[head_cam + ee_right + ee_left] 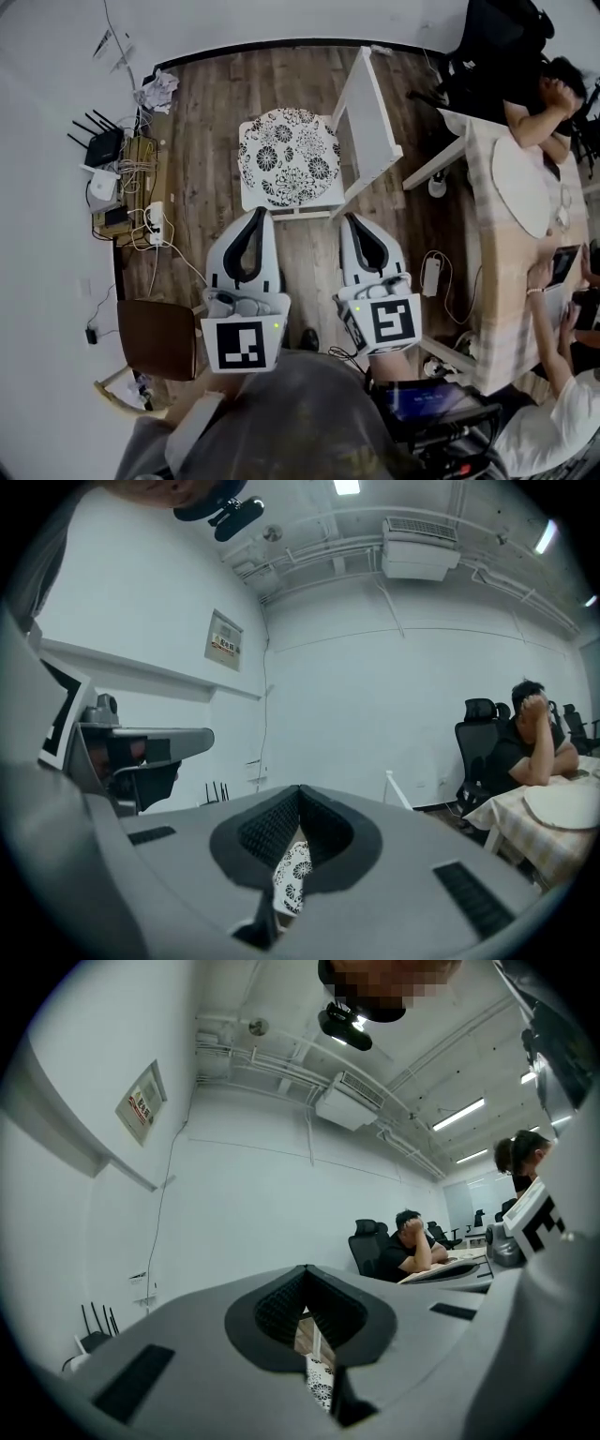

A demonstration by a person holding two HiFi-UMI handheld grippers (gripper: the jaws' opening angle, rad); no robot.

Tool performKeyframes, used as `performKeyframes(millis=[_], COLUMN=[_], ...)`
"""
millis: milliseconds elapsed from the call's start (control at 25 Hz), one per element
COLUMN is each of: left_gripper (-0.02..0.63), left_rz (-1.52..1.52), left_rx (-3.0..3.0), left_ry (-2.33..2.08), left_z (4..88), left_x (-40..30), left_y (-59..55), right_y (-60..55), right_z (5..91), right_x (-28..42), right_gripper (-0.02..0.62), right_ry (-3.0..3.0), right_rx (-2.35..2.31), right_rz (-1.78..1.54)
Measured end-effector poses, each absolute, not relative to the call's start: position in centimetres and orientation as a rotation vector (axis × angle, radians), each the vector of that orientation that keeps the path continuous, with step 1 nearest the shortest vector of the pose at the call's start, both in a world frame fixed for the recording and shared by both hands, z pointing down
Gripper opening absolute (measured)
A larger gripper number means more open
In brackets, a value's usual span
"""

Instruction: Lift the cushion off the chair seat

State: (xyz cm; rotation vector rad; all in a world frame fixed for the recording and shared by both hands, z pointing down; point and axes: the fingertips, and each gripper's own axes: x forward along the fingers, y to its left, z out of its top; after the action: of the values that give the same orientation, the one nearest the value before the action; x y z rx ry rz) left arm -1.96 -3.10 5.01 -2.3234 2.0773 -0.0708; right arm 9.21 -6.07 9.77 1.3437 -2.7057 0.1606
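From your head view, the round flowered cushion [289,156] lies flat on the seat of the white chair [370,122], at 12 o'clock from both tools. The chair's back stands at the cushion's 3 o'clock. Only this view shows the whole cushion and the bare wooden floor [309,246] between it and the tools. Each gripper view shows just a sliver of the flower pattern [292,878] low between its own jaws, plus white walls and a seated person [530,744] that the head view pushes to its 2 o'clock corner.

Your left gripper [253,220] has its jaws closed tip to tip with nothing between them. Your right gripper [355,225] is the same, pads together and empty. Both point toward the chair, side by side, and stop just short of the seat's near edge. Neither touches the cushion or the chair.

The seat's near edge and its 9 o'clock side are open. The counter [506,281] with seated people runs along your 3 o'clock, with a white adapter [432,275] and its cable on the floor just beside it. A router [103,145] and a tangle of wires sit at 9 o'clock. A brown chair [159,337] stands at 8 o'clock.
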Motion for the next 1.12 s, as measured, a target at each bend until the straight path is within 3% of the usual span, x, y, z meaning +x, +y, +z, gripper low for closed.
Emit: performKeyframes(millis=[600, 1120], left_gripper=[0.006, 0.006], left_rz=[-0.109, -0.146], left_rx=[-2.409, -2.447], left_ry=[2.064, 2.052], left_z=[7.1, 8.1], left_x=[-9.3, -9.0], left_y=[-12.1, -15.1], right_y=[-16.6, -19.9], right_z=[9.1, 9.9], right_x=[0.6, 1.2], right_gripper=[0.008, 0.008], right_ry=[-2.691, -2.687], right_rx=[1.312, 1.370], right_rz=[0.099, 0.113])
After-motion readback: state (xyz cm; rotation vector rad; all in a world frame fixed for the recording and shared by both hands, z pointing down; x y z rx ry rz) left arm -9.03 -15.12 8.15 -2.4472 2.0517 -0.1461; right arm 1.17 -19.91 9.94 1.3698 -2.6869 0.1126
